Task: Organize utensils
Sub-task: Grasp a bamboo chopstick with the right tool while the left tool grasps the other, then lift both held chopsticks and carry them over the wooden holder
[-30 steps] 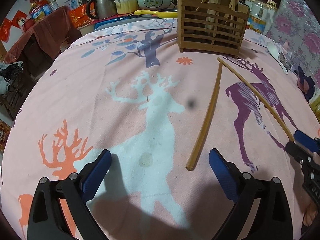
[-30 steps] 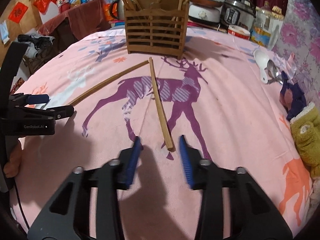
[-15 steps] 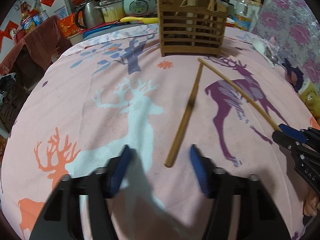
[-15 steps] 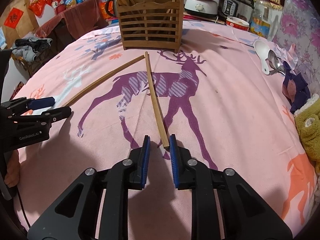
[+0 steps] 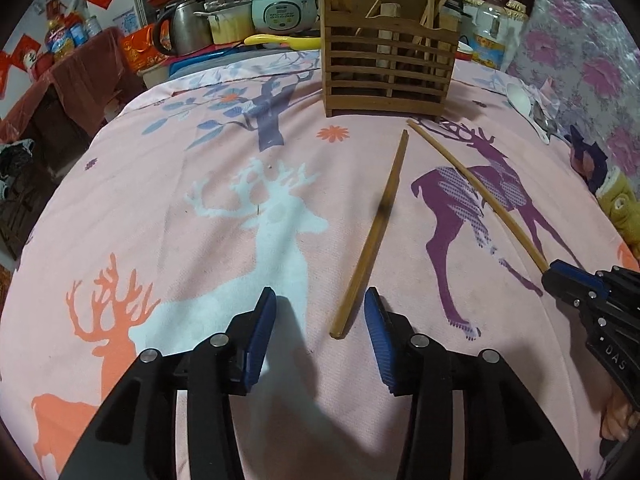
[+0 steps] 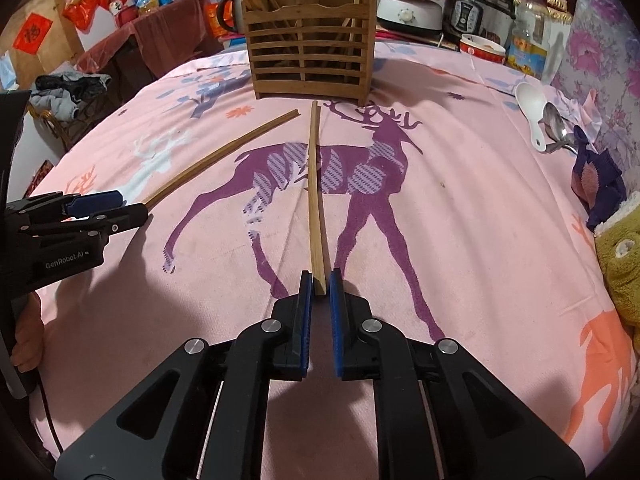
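Two wooden chopsticks lie on the pink deer-print cloth (image 6: 460,216) in front of the slatted wooden holder (image 6: 310,60), their far ends close together just before its base. The right chopstick (image 6: 314,200) has its near end pinched between the nearly closed jaws of the right gripper (image 6: 319,286), which tilts steeply down. The left chopstick (image 5: 374,236) ends between the partly open jaws of the left gripper (image 5: 320,320), also angled down, pads not touching it. A white spoon (image 6: 532,110) lies right of the holder
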Tool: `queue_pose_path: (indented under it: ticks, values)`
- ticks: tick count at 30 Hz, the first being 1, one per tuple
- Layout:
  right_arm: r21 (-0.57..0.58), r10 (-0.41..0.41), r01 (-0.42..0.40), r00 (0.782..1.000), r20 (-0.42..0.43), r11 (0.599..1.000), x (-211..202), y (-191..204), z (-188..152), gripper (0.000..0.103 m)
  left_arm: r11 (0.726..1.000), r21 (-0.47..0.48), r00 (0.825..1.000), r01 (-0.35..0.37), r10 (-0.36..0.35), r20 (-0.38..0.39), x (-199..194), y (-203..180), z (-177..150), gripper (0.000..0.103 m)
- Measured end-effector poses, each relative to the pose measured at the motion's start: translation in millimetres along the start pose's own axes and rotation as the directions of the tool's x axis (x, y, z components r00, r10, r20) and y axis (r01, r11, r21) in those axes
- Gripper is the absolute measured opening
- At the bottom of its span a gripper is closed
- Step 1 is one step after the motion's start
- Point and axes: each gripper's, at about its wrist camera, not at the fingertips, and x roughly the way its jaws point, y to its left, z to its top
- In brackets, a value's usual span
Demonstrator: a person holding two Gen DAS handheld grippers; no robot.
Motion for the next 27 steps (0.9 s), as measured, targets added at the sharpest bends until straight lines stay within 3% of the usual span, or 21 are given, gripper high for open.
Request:
queue_pose_path:
  ticks: [2,3,22,27]
  values:
    - [0.0,0.0,0.0,1.0,0.005,1.0,-1.0,0.1,-0.4,0.008,0.999,0.028,0.999,0.032,-0.033,0.002,-2.1,-5.1,-0.6,0.01]
    - [-0.002,0.0,0.0,1.0,0.011,1.0,-2.4,0.5,-0.4,0.008,0.999,0.034,0.999,0.031,-0.031,0.005,-2.7,-6.4,-1.1,0.008]
    - [0.011,0.016,-0.016,1.0,-0.003,1.0,0.6,-2.3,-0.5,0.009,0.999,0.045,1.0,0.029,-0.029,0.01,-2.8,-9.9,-1.4,0.006]
    - [0.008,-0.003,0.003,0.997,0.076,1.0,-15.7,-2.7,2.2,0.007,0.998,0.036,0.996,0.047,-0.05,0.077,-20.2,-8.5,0.7,0.006]
